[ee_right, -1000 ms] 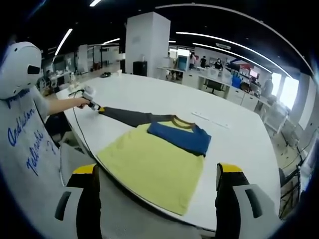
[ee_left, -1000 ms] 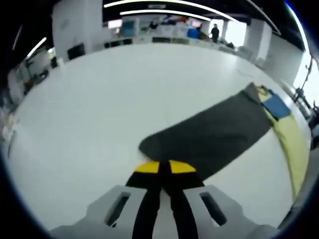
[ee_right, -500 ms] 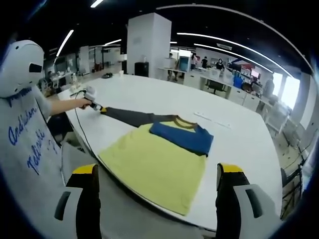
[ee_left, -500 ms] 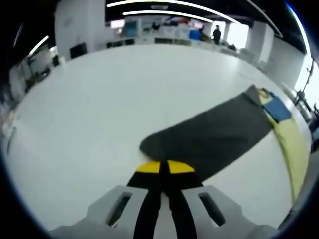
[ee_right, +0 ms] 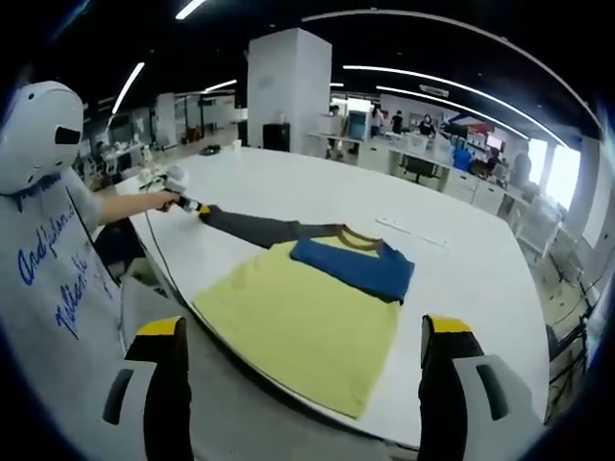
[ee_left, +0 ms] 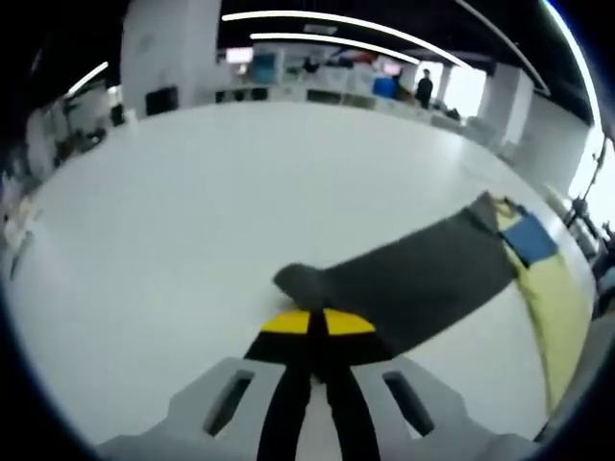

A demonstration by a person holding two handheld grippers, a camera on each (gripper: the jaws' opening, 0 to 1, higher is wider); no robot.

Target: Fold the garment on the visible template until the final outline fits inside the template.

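Big white worktop (ee_right: 461, 259) carries a long-sleeve tee (ee_right: 303, 322): yellow body near the front edge, blue sleeve (ee_right: 354, 266) already folded across the chest, dark grey sleeve (ee_left: 413, 283) stretched out flat toward the person (ee_right: 48, 240). No template outline that I can make out.

Left claw (ee_left: 316, 322) is pinched together on the grey sleeve's cuff; vs a sec ago the cuff end has bunched and lifted off the worktop, so the sleeve fold looks underway. Probably next: carry the cuff over onto the body.

Right claw (ee_right: 298, 336) hangs w/ jaws wide apart, holding nothing, above the tee's near edge.
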